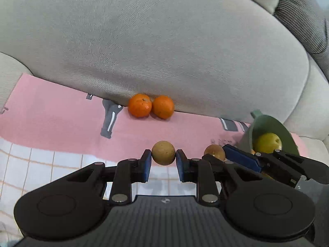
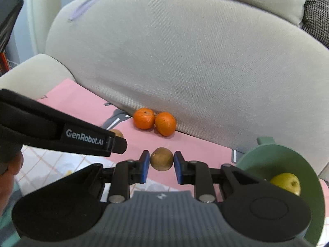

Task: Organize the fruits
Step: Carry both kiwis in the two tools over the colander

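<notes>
Both tongs grip brown fruits: left tongs point(image 1: 163, 160) pinch one point(image 1: 163, 153), right tongs point(image 2: 161, 163) another point(image 2: 161, 159). Two oranges point(image 1: 150, 106) at 12 o'clock, green bowl point(image 2: 287, 156) at 3 o'clock.

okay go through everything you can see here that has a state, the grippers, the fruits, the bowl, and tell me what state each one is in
Left hand-held gripper: shut on a brown fruit.
Right hand-held gripper: shut on the other brown fruit.
Two oranges: loose on the pink cloth, touching each other, against the sofa cushion.
Green bowl: tilted, opening toward the cameras.
Yellow fruit: inside the green bowl.
</notes>
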`<state>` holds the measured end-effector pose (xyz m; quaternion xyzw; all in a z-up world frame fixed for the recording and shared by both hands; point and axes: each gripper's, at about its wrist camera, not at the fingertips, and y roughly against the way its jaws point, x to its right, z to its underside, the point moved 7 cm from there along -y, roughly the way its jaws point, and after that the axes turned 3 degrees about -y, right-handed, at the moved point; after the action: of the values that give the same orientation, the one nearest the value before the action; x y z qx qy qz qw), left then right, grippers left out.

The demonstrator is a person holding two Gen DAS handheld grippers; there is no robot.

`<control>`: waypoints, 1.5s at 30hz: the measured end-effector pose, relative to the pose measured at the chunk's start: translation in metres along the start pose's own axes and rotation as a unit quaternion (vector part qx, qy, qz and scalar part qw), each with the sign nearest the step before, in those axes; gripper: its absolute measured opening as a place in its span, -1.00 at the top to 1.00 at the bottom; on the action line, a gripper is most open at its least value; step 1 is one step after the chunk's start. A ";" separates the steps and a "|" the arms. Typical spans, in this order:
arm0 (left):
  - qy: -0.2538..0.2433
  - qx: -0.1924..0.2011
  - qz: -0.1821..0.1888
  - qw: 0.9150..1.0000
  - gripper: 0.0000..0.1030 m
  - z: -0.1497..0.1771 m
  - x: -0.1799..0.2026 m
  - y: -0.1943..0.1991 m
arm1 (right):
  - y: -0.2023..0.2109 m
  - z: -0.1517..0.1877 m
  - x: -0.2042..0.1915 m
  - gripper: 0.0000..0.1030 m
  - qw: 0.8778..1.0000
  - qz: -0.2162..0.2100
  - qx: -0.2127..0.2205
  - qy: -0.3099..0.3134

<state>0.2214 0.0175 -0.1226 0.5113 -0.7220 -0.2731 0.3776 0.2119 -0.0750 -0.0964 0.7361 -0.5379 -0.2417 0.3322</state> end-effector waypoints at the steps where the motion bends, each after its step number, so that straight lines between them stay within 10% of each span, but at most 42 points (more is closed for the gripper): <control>1: -0.002 0.001 0.001 1.000 0.45 0.002 0.003 0.005 | 0.007 0.001 0.000 0.57 1.000 -0.001 0.003 0.001; 23: -0.089 0.018 0.037 0.995 0.45 0.027 0.100 0.059 | 0.105 0.046 0.051 0.57 0.998 0.022 0.027 -0.047; 45: -0.147 -0.018 0.065 0.987 0.45 0.027 0.156 0.023 | 0.096 0.068 0.121 0.57 0.994 0.033 -0.033 -0.095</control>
<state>0.1566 -0.1223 -0.0780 0.4111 -0.7963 -0.3328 0.2936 0.1400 -0.2249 -0.0691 0.6802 -0.5829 -0.3171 0.3114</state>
